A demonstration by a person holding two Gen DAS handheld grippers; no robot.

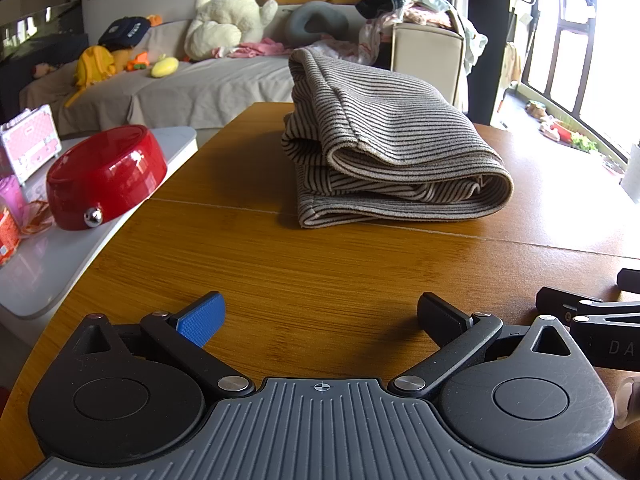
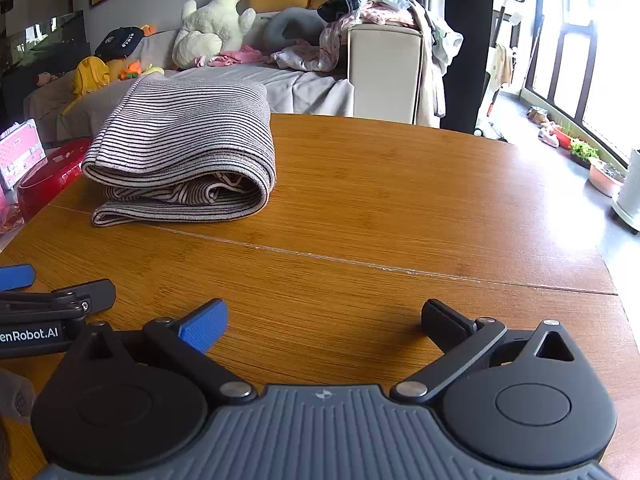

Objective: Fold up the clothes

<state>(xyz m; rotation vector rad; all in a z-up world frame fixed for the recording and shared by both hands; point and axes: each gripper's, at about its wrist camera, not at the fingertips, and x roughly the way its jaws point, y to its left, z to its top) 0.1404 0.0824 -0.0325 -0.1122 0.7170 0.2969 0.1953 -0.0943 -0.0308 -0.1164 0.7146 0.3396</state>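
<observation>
A striped beige and dark garment (image 1: pixel 384 144) lies folded into a thick bundle on the wooden table (image 1: pixel 280 272), ahead of both grippers. In the right wrist view the same garment (image 2: pixel 188 152) sits at the far left of the table (image 2: pixel 400 208). My left gripper (image 1: pixel 320 316) is open over bare wood, well short of the garment, nothing between its fingers. My right gripper (image 2: pixel 324 320) is also open and empty, beside the left one. The right gripper's fingers (image 1: pixel 560 300) show at the right edge of the left wrist view.
A red bowl (image 1: pixel 104 176) and a pink case (image 1: pixel 28 140) stand on a white side table (image 1: pixel 60 260) left of the wooden table. Behind lie a sofa with plush toys (image 1: pixel 228 12) and a clothes pile (image 1: pixel 404 8). A window (image 2: pixel 580 60) is on the right.
</observation>
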